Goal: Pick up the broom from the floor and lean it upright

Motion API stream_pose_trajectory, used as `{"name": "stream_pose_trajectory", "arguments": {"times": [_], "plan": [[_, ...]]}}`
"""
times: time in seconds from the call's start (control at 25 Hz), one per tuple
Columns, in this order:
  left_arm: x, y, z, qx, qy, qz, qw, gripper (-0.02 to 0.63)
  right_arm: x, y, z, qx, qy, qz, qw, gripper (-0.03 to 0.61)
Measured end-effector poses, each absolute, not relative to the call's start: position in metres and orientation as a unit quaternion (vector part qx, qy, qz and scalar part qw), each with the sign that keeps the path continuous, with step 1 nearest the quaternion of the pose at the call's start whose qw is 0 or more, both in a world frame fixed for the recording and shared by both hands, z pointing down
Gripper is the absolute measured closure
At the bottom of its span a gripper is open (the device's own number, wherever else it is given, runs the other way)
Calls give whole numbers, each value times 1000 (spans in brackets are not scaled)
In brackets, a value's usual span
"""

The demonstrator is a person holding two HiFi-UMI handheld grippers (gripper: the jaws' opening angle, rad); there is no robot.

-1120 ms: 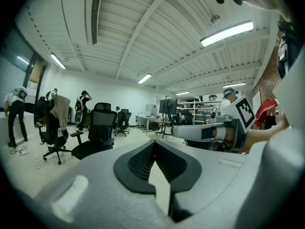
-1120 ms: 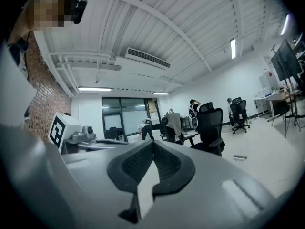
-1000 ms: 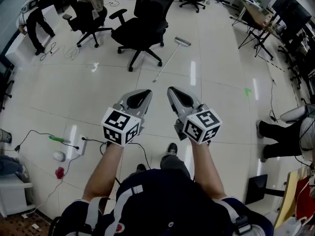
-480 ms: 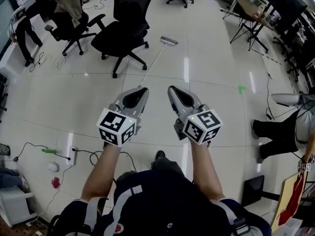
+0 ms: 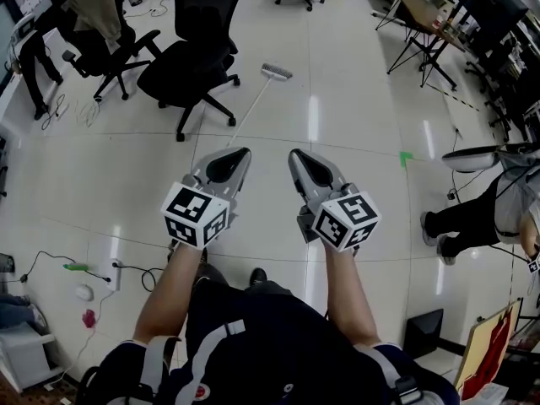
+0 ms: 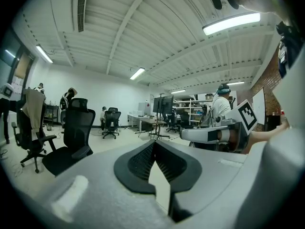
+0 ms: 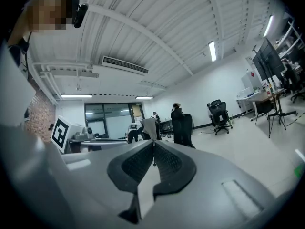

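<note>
Find broom point(image 5: 251, 108) flat on floor point(image 5: 363, 167), well ahead of both grippers, beside chair point(image 5: 181, 70) base. Read long axis as running from far head back toward left gripper point(image 5: 239, 153), so judge it nearer than right gripper point(image 5: 297, 155). Note both clenched tip to tip, empty. Cannot tell where handle's near end stops: thin, lost at left gripper's tip. See no broom in either gripper view.

Matt grey plastic is seen on the shells of the left gripper point(image 5: 239, 153) and right gripper point(image 5: 294, 154), dark ribbed rubbery pads point(image 6: 138, 162) inside, while ahead of them a glossy, reflective tiled floor point(image 5: 363, 167), a smooth pale-handled broom point(image 5: 251, 108) and a matt black fabric chair point(image 5: 187, 67) are shown.
</note>
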State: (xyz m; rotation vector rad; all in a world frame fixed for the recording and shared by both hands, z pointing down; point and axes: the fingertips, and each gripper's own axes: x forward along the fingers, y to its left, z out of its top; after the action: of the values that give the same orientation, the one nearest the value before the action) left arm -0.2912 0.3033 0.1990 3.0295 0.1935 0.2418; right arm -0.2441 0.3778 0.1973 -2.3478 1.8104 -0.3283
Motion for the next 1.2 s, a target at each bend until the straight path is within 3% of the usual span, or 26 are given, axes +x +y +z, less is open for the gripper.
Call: {"name": "stream_pose_trajectory", "arguments": {"times": [1.2], "plan": [[-37,200,221,984,143,74,81,614,-10,267,202,-824,554,-120,27,574]]}}
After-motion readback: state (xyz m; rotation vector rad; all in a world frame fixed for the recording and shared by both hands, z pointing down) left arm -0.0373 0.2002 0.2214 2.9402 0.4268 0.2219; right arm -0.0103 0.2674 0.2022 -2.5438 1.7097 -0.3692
